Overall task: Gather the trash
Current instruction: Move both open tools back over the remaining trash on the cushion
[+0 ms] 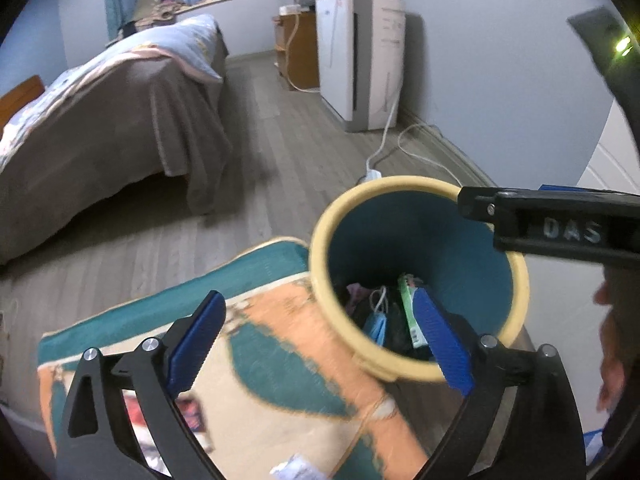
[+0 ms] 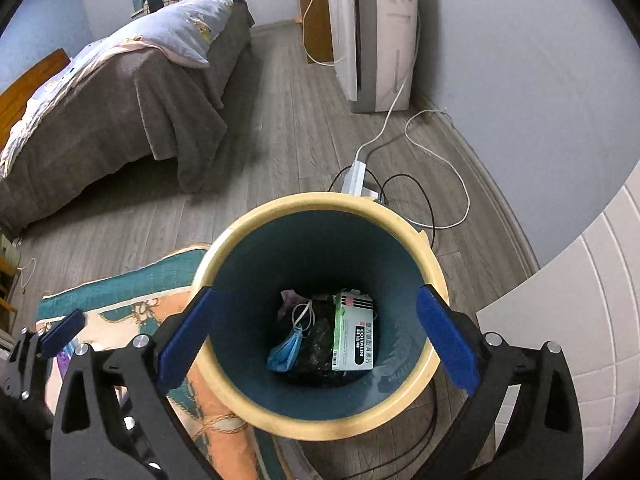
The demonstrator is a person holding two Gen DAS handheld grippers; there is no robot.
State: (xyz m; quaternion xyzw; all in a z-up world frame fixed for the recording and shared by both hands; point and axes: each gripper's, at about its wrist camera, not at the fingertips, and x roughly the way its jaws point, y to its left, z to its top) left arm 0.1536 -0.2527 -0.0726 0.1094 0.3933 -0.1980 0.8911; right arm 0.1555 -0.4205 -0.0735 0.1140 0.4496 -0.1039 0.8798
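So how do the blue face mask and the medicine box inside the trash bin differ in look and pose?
The face mask is soft, crumpled and light blue, with white ear loops; the medicine box is stiff, flat-sided, and white and green with printed text. The mask slumps against the dark trash; the box lies flat with its printed face up. Both rest at the bottom of the trash bin, side by side.

Dim, bluish light; left view motion-blurred, fisheye warp w/ dark edges
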